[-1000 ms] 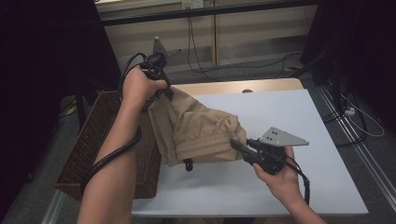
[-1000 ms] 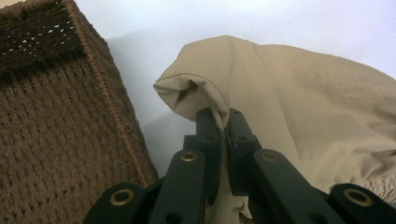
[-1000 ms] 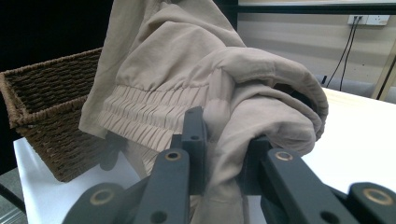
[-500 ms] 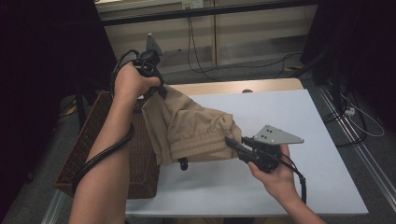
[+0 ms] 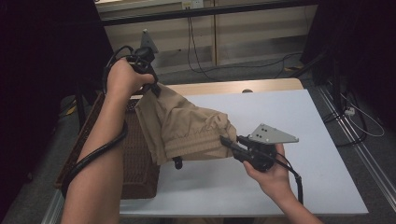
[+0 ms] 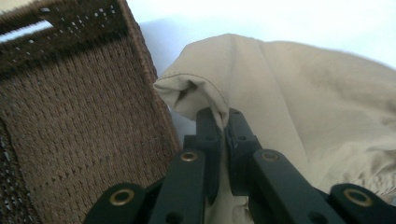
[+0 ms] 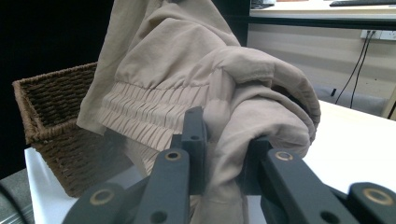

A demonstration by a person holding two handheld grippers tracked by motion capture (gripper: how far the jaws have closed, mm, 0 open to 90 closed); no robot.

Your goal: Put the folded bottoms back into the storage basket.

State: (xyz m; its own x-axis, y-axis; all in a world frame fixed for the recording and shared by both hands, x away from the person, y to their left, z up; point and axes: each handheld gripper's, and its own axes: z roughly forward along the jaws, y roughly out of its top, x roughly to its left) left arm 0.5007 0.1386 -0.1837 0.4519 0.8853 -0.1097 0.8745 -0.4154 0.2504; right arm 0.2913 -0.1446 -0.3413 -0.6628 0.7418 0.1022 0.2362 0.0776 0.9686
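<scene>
A beige garment (image 5: 182, 128) with an elastic waistband hangs stretched between both grippers above the white table (image 5: 299, 116). My left gripper (image 5: 154, 88), raised at the upper left, is shut on a hemmed corner of the cloth (image 6: 205, 84). In the left gripper view its jaws pinch the fabric tight (image 6: 223, 121). My right gripper (image 5: 226, 141), low at the middle right, is shut on a thick fold by the waistband (image 7: 224, 135). The gathered waistband (image 7: 149, 109) hangs just left of its jaws.
A brown wicker basket (image 5: 135, 163) stands at the table's left edge, under the hanging cloth; its rim (image 7: 42, 107) and its woven wall (image 6: 84, 140) lie close to the grippers. Cables (image 5: 243, 60) run along the floor behind the table.
The left hand has lifted the garment's corner higher and farther back. The right gripper has stayed low, holding its fold, and the cloth now stretches more between the two.
</scene>
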